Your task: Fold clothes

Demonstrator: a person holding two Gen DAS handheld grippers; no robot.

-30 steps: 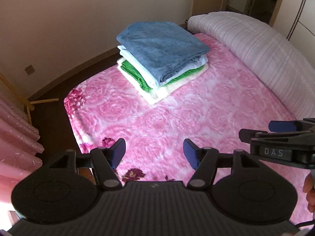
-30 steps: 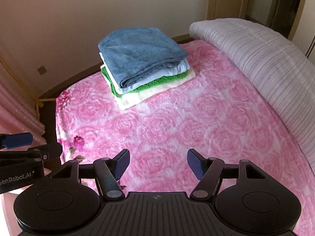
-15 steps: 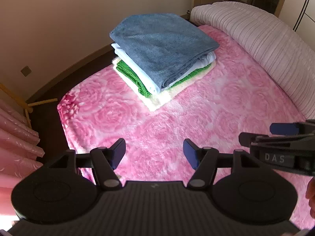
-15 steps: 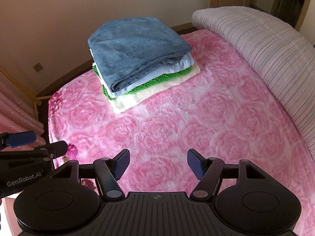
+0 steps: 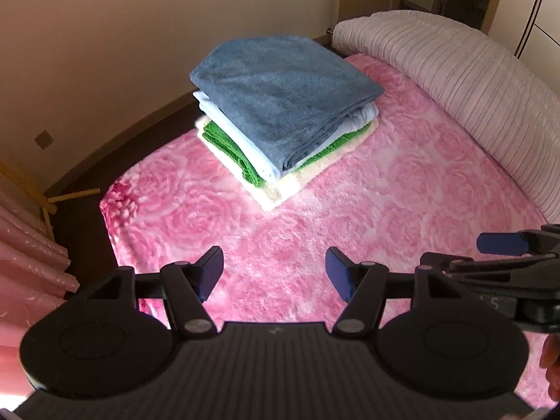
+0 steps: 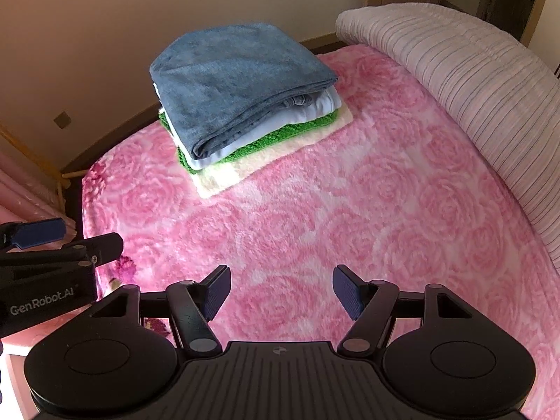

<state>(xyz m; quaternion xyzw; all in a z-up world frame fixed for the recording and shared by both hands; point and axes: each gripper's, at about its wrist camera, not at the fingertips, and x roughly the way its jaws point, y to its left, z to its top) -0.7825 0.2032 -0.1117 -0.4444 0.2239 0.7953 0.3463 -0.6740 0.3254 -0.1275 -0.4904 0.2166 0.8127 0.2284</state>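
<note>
A stack of folded clothes (image 5: 283, 105) (image 6: 238, 94) lies at the far side of the pink rose-patterned bed cover (image 5: 350, 231) (image 6: 350, 210): a grey-blue towel on top, then a pale blue piece, a green one and a cream one at the bottom. My left gripper (image 5: 274, 273) hovers open over bare cover, short of the stack, nothing between its blue pads. My right gripper (image 6: 281, 292) is likewise open and empty, beside the left one. Each gripper shows at the edge of the other's view.
A rolled, ribbed pale quilt (image 5: 472, 98) (image 6: 465, 98) runs along the bed's right side. Dark floor and a wall with a socket (image 5: 43, 139) lie beyond the left edge. Pink curtains (image 5: 24, 255) hang at the near left, with a wooden stand (image 5: 52, 196) beside them.
Both grippers have moved forward towards the stack, which now looks larger and nearer in both views. Their jaws have stayed open.
</note>
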